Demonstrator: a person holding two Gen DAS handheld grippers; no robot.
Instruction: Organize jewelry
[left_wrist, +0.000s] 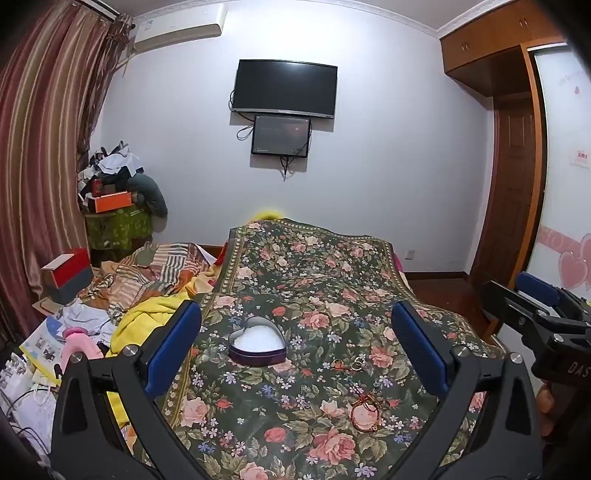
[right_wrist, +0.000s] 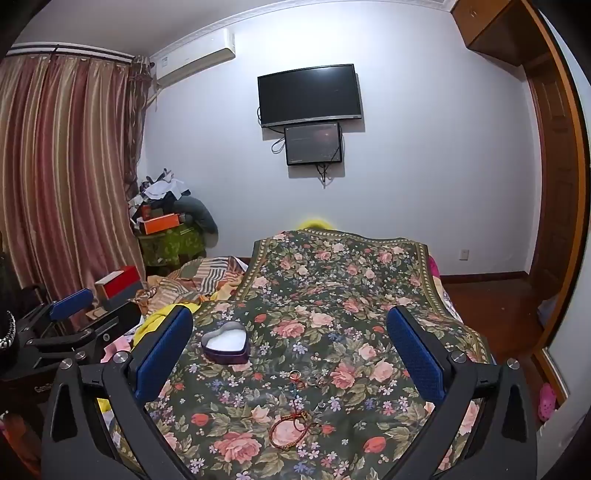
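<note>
A purple heart-shaped tin (left_wrist: 257, 344) with white lining stands open on the floral cloth (left_wrist: 306, 280); it also shows in the right wrist view (right_wrist: 226, 342). A red bead bracelet (left_wrist: 364, 416) lies near the front, also in the right wrist view (right_wrist: 288, 430). Small rings (left_wrist: 357, 364) and a red trinket (left_wrist: 337, 364) lie between tin and bracelet, also in the right wrist view (right_wrist: 316, 379). My left gripper (left_wrist: 295, 354) is open and empty above the cloth. My right gripper (right_wrist: 290, 354) is open and empty, and shows at the right of the left wrist view (left_wrist: 532, 306).
A cluttered bed with a yellow blanket (left_wrist: 147, 321), papers and a red box (left_wrist: 66, 271) lies left of the cloth. A pile of boxes and clothes (left_wrist: 118, 192) stands by the striped curtain (left_wrist: 40, 147). Wooden floor and a wardrobe (left_wrist: 517, 184) are to the right.
</note>
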